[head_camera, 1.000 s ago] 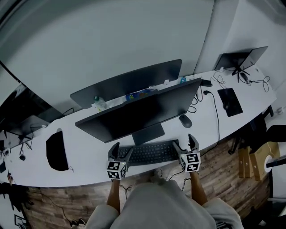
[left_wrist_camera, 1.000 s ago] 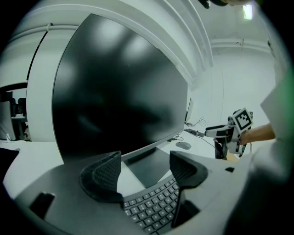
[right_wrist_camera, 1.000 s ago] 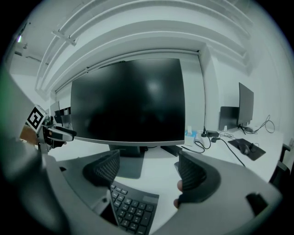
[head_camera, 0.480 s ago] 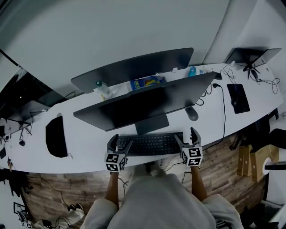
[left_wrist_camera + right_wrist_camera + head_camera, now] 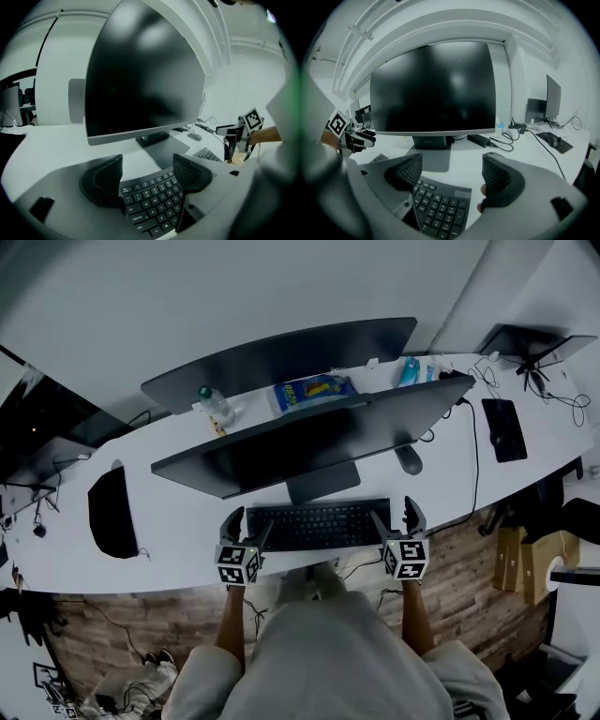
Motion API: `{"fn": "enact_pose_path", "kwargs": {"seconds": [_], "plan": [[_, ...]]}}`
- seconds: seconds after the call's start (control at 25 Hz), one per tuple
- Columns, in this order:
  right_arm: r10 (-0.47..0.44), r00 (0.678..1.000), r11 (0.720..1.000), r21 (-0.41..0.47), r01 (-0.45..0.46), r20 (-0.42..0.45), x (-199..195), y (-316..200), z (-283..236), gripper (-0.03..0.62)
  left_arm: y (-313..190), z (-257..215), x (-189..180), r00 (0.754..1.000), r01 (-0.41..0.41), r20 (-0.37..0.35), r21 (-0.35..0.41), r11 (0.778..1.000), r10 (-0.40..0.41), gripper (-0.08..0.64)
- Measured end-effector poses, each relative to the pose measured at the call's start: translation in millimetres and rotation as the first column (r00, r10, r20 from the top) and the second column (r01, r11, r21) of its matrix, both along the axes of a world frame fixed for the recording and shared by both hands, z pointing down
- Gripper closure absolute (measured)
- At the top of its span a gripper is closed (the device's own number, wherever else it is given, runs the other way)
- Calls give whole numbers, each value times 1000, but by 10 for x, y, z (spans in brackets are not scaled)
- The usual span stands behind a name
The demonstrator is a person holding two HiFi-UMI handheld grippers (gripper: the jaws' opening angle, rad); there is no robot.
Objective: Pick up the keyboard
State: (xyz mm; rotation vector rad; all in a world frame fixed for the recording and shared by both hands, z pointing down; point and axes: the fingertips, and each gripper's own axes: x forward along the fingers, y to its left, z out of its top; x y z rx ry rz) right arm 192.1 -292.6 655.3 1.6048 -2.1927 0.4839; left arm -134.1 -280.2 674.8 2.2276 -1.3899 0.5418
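Black flat keyboard (image 5: pixel 317 524) lies on the white desk (image 5: pixel 178 554), at 6 o'clock from the large dark monitor (image 5: pixel 309 442) and close to the desk's near edge. Your left gripper (image 5: pixel 250 521) is at its 9 o'clock end and your right gripper (image 5: pixel 395 517) at its 3 o'clock end. Both sets of fingers are spread apart with nothing clamped. Each straddles one end, and keys show between the fingers in both gripper views.

Risks as I read them:
- You'd be closing on keycaps and a thin edge. That's poor purchase, so the fingers can skate off and the board slips out.
- In the right gripper view the keyboard's corner sits toward the 9 o'clock finger, with bare desk ahead of the other. Close like that and you'll likely shove it sideways before you catch it.
- If your two hands close at different times, the board twists: one end lifts, the other drags.
- The grey stand foot (image 5: pixel 323 488) is just beside the keyboard at 12 o'clock. Push forward while lifting and you'll hit it.
- The dark oval mouse (image 5: pixel 409 459), at 1 o'clock from your right gripper, is apart from it. Low concern.
- Can't tell if a cable runs off the back, so lift slowly.
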Motion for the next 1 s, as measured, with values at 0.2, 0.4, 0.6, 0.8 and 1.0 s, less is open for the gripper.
{"fn": "enact_pose_path", "kwargs": {"seconds": [0.2, 0.4, 0.6, 0.8, 1.0], "plan": [[6, 1000, 1000, -17, -6, -4, -26, 18, 92, 198, -3, 213, 8, 1000, 1, -15, -48, 999, -1, 242], [5, 1000, 999, -32, -5, -9, -53, 63, 146, 199, -12, 456, -111, 997, 55, -45, -112, 992, -60, 235], [1, 1000, 999, -42, -1, -13, -77, 71, 165, 201, -3, 705, -207, 997, 66, -26, -171, 983, -72, 233], [-2, 1000, 999, -44, 1, -16, -99, 54, 162, 202, 19, 829, -192, 998, 56, -28, -206, 977, -63, 233], [3, 1000, 999, -53, -4, -21, -74, 78, 190, 206, -53, 862, -160, 996, 60, -55, -213, 975, -73, 230]]}}
